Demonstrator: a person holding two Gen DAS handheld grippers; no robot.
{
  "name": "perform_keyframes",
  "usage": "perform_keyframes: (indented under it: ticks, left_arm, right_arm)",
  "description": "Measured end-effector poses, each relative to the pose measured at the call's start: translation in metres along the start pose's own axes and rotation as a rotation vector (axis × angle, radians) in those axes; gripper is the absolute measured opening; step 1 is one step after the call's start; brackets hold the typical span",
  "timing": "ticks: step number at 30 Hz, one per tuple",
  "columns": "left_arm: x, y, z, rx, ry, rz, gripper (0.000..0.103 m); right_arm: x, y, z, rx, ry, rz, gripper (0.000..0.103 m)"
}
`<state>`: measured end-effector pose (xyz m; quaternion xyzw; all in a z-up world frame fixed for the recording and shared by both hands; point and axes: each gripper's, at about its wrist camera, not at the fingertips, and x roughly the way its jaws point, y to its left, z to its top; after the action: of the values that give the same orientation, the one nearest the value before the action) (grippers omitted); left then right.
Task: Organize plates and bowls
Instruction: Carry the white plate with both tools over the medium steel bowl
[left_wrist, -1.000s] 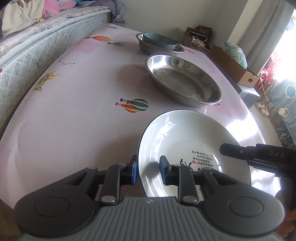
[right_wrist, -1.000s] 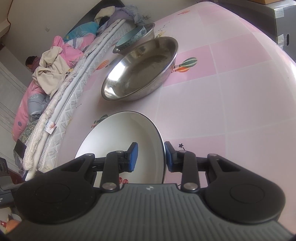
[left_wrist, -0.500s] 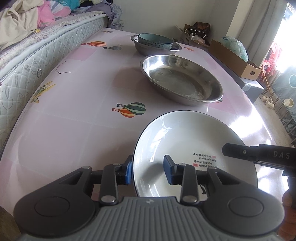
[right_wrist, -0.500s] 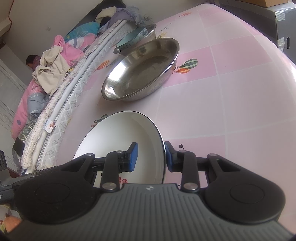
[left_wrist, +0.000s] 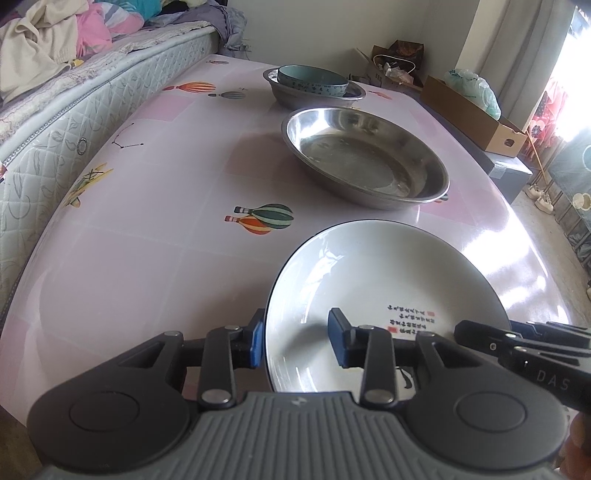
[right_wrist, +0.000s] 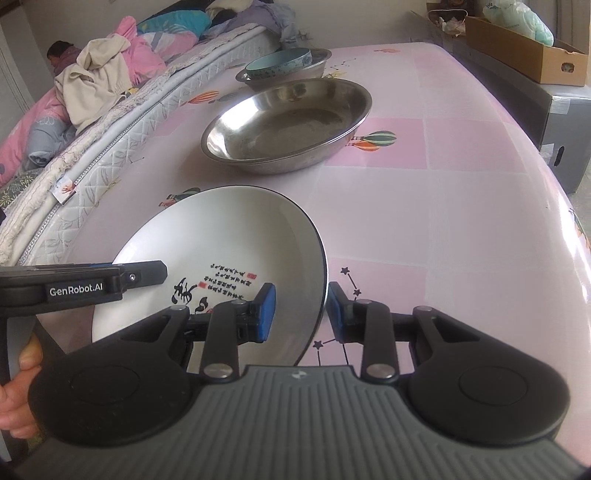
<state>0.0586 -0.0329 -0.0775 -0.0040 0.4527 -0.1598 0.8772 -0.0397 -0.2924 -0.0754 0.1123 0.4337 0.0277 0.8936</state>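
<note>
Now both grippers (left_wrist: 297, 341) (right_wrist: 301, 312) straddle the white plate's (left_wrist: 369, 280) opposite rims.

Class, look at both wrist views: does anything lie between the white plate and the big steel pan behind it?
Nothing visible does. Between the white plate and the steel pan there is only bare tablecloth with a printed balloon. Each tool, left and right, straddles the plate's rim with jaws apart.

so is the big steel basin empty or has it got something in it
Empty: the big steel basin shows only its bare shiny bottom in both views.
</note>
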Motion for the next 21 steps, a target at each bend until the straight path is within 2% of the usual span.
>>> perform_keyframes:
  ticks: [21]
  left_arm:
    - [0.004,-0.011,0.008,0.027,0.015,0.057,0.039]
  right_arm:
    - [0.004,0.003,-0.002,-0.013,-0.051,-0.021,0.030]
